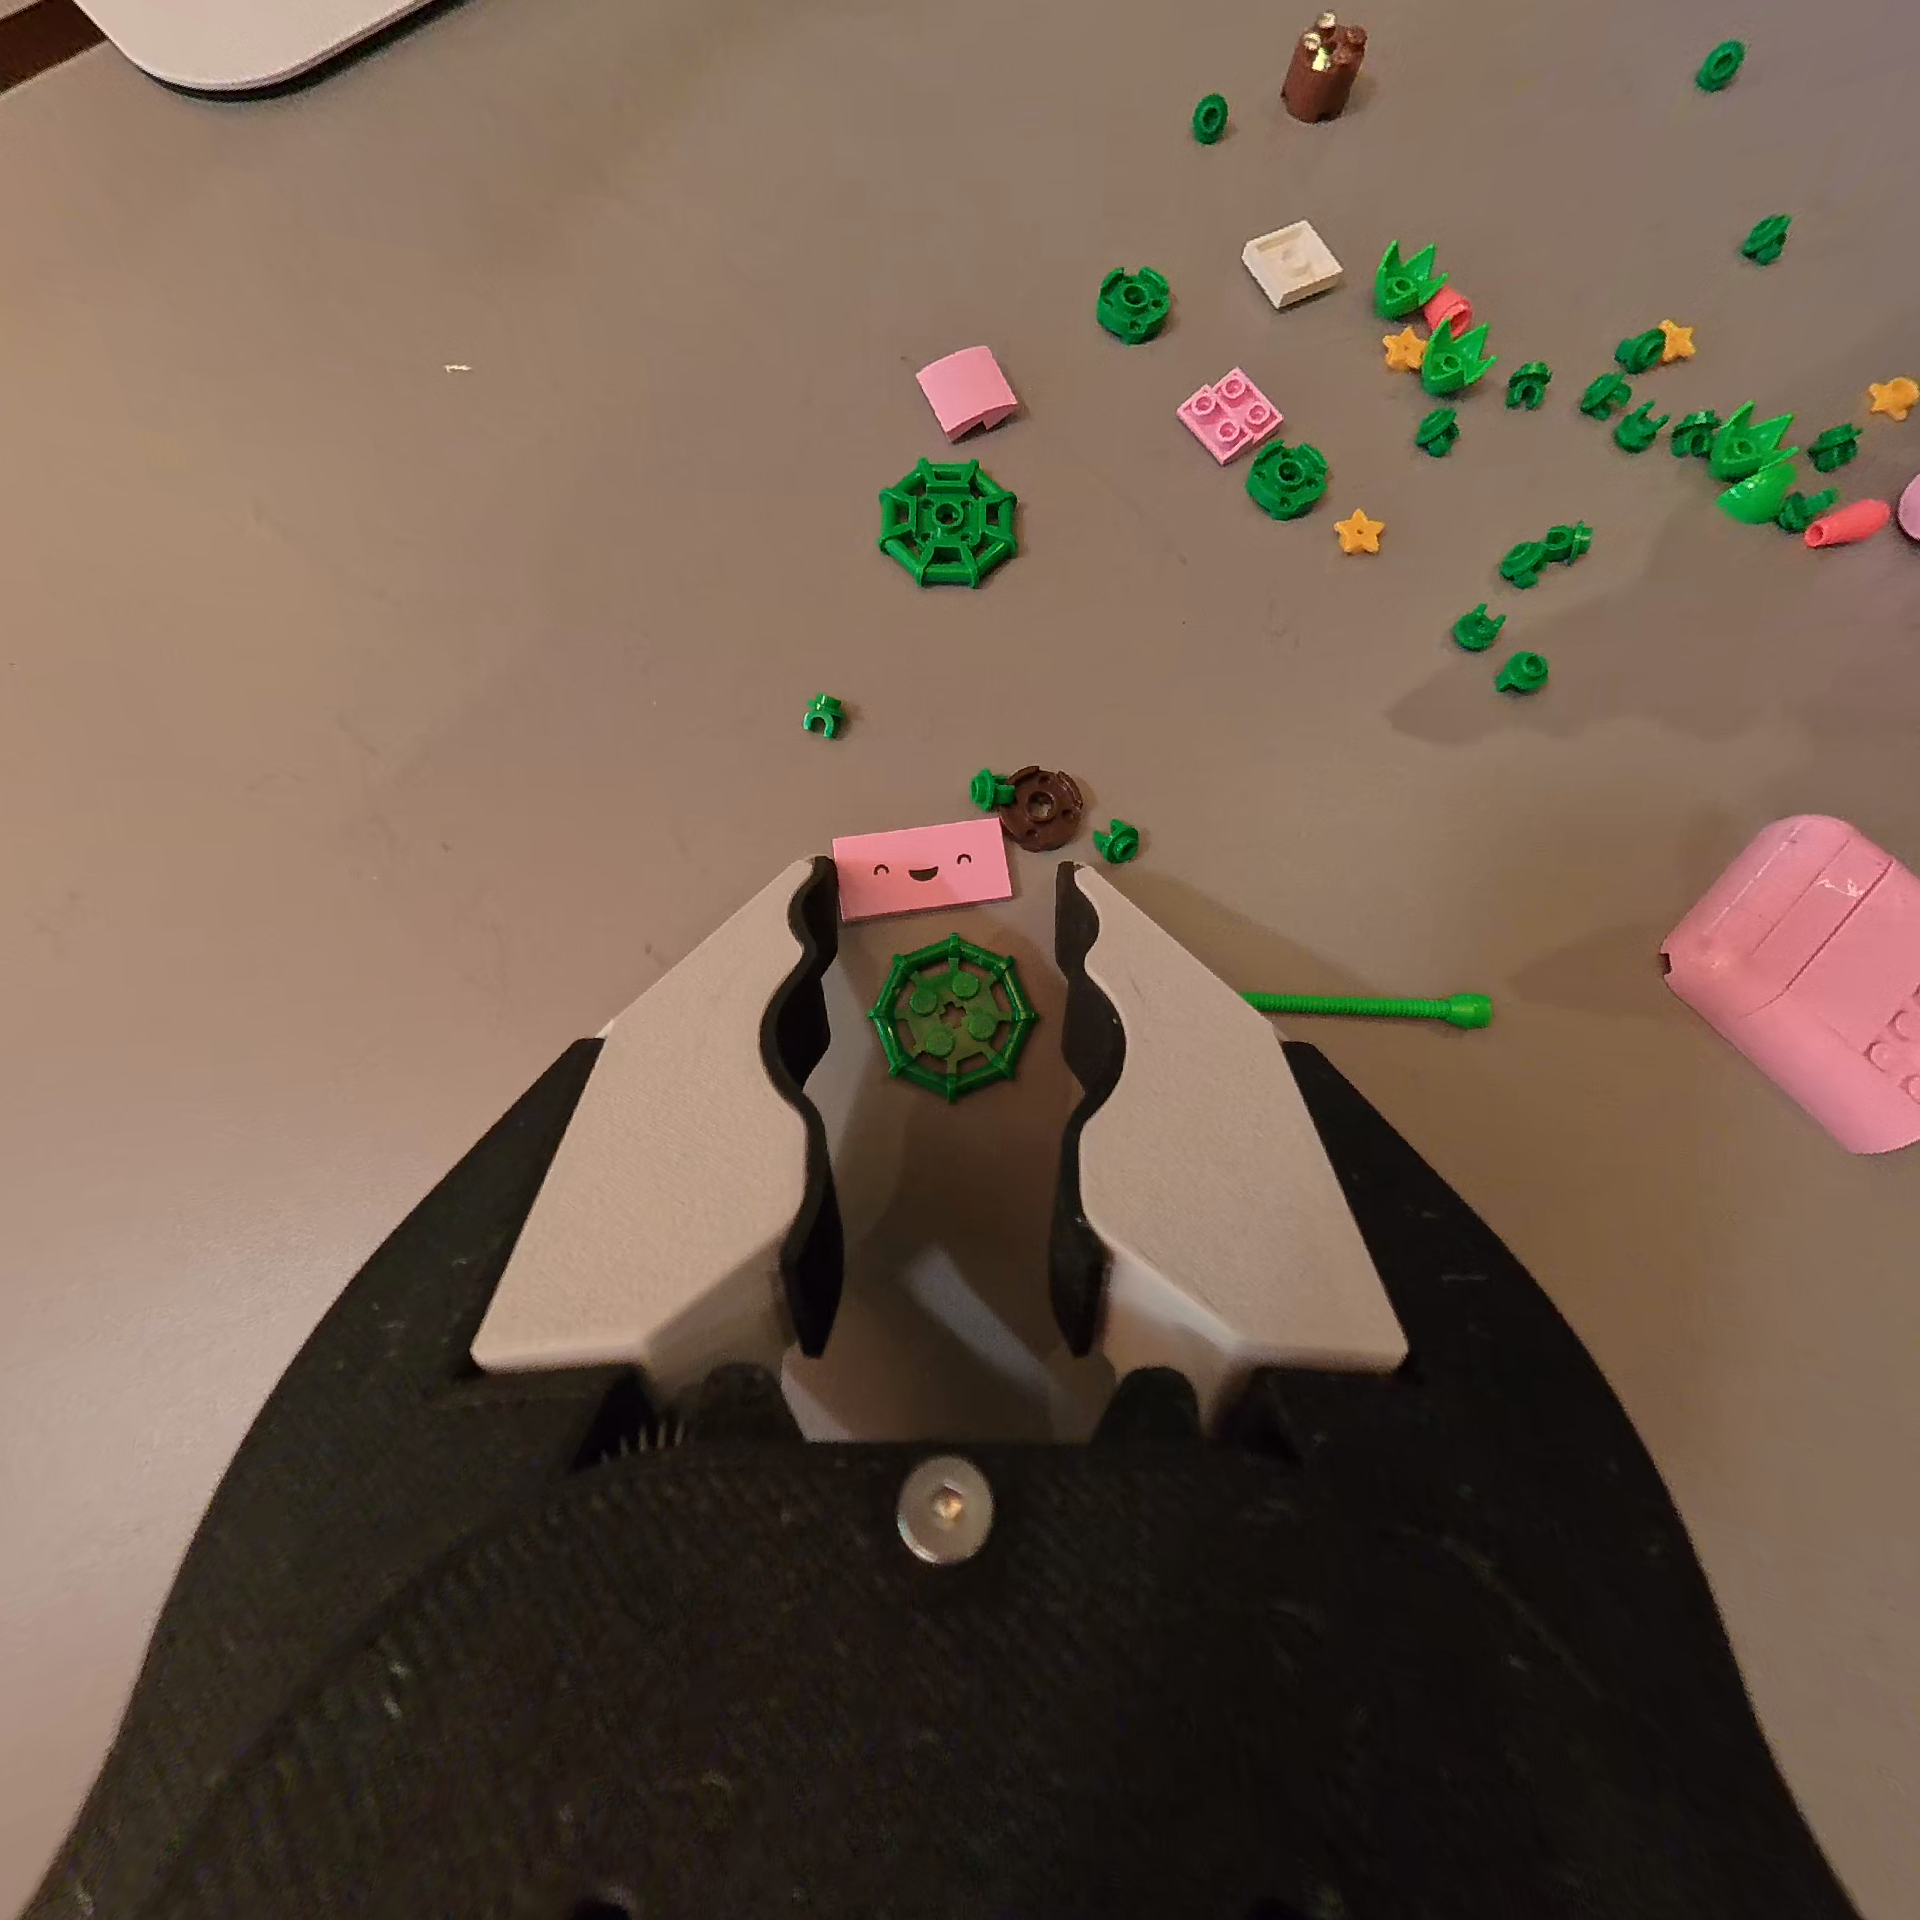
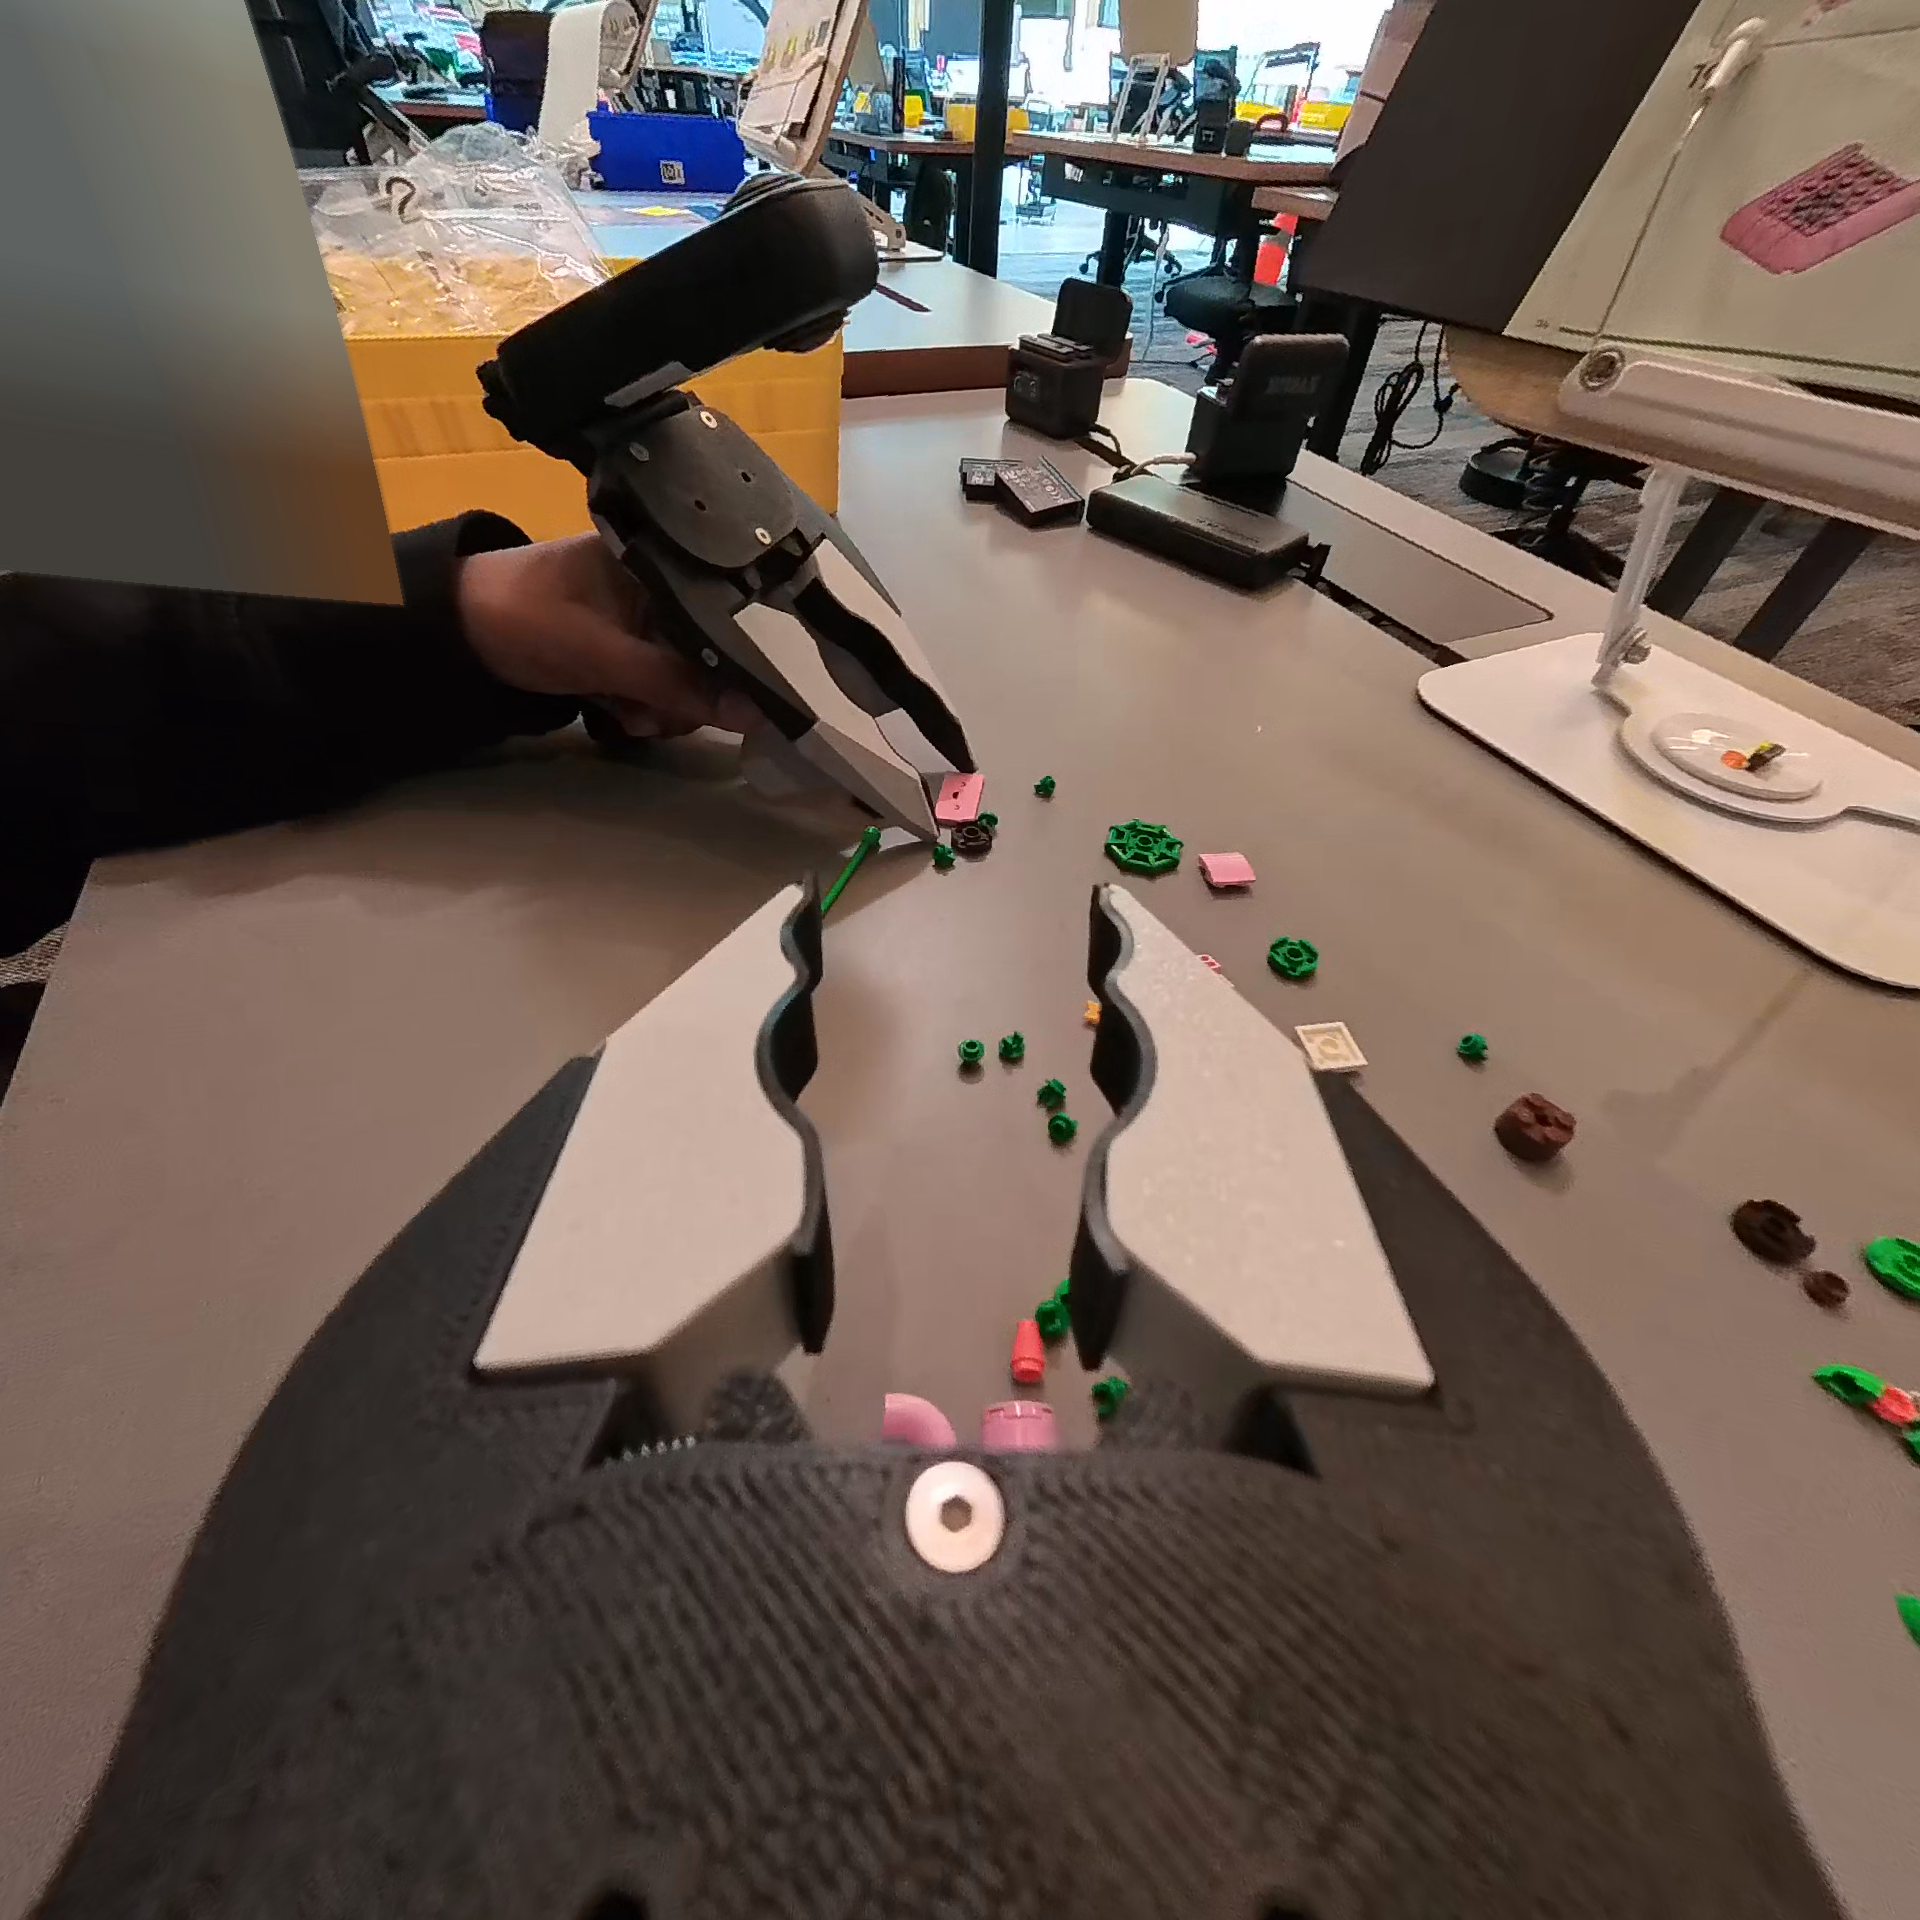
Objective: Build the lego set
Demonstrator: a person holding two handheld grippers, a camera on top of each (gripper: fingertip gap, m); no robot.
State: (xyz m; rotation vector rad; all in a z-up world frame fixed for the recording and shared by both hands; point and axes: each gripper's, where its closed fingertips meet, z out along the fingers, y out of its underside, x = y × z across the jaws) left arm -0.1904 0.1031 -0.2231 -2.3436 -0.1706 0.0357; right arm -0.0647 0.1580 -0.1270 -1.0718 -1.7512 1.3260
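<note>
We see the left claw (image 1: 951, 883) open and empty, its fingers flanking a green web-shaped round plate (image 1: 953, 1016) on the table (image 1: 416, 623); a pink smiley tile (image 1: 923, 868) lies at its tips. The right claw (image 2: 951, 904) hangs open, empty, above scattered green pieces.

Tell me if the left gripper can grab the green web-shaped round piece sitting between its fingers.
Probably yes. The left gripper is open and the green web-shaped piece lies flat between its fingers, untouched. Only the pink face tile sits close, just beyond it.
</note>
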